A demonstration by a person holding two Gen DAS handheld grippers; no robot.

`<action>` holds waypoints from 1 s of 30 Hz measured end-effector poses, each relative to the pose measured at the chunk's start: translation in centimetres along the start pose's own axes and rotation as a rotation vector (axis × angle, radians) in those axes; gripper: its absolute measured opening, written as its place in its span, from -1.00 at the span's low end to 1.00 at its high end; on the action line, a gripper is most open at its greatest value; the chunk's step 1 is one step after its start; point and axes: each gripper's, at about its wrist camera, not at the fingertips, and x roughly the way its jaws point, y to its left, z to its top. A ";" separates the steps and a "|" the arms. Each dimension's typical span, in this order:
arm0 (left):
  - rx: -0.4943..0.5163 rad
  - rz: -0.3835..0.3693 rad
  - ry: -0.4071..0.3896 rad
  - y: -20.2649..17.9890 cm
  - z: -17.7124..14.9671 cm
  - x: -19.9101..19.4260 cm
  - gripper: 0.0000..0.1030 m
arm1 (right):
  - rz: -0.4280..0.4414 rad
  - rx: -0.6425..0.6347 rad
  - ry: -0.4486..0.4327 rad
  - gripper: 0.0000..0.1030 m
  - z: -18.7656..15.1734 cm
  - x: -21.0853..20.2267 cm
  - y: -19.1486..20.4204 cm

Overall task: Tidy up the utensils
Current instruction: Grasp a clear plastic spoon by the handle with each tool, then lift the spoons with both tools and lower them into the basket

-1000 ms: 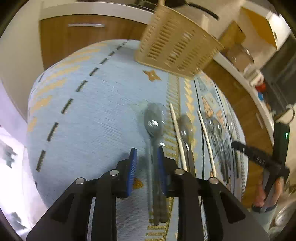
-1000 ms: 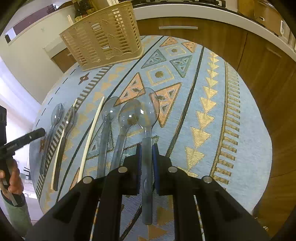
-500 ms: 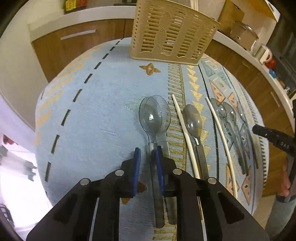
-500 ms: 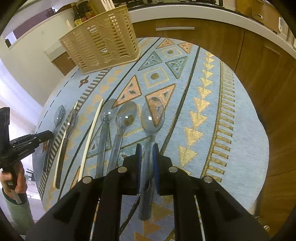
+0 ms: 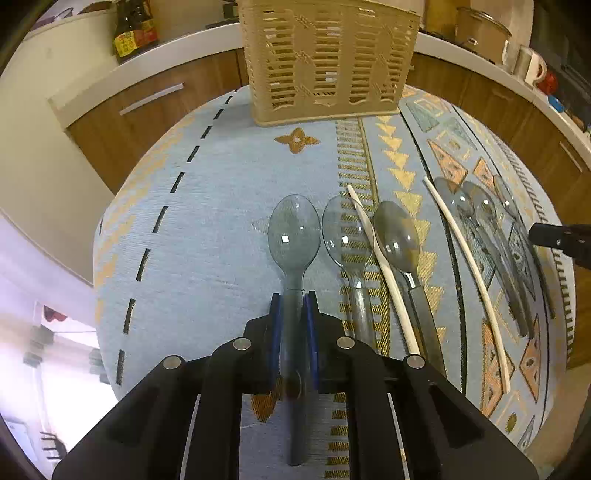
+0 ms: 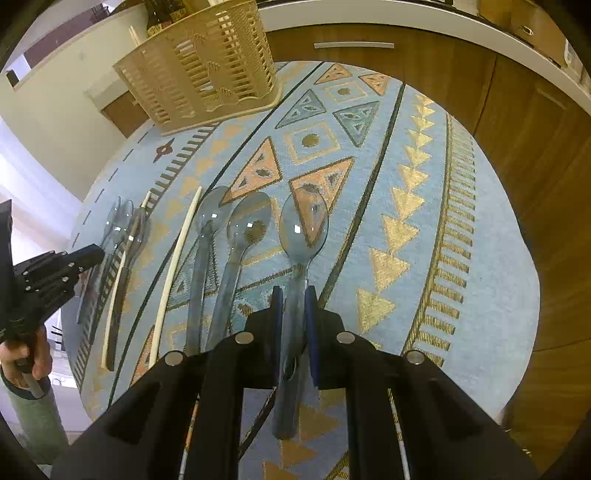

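Note:
My left gripper (image 5: 293, 302) is shut on the handle of a clear grey plastic spoon (image 5: 293, 232), held above the patterned blue cloth (image 5: 207, 206). My right gripper (image 6: 293, 299) is shut on another clear plastic spoon (image 6: 303, 221), also lifted. On the cloth lie more clear spoons (image 5: 347, 232) (image 5: 397, 232) and two white chopsticks (image 5: 380, 258) (image 5: 467, 258). In the right wrist view two spoons (image 6: 249, 225) (image 6: 210, 218) lie left of the held one. A beige slotted utensil basket (image 5: 328, 62) stands at the far edge of the table and also shows in the right wrist view (image 6: 203, 66).
The round table is ringed by wooden cabinets (image 6: 480, 85) under a white counter. A dark sauce bottle (image 5: 135, 31), a pot and mugs (image 5: 528, 66) stand on the counter. The other gripper shows at each view's side (image 5: 561, 238) (image 6: 48, 273).
My left gripper has closed on a spoon's handle and lifted it away from its neighbour. My right gripper has kept its spoon and risen. Both views have tilted toward the basket.

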 end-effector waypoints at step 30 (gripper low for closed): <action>-0.215 -0.294 -0.683 4.2 20.1 -9.6 -0.80 | 0.145 -0.163 -0.679 -0.82 18.4 -9.5 7.2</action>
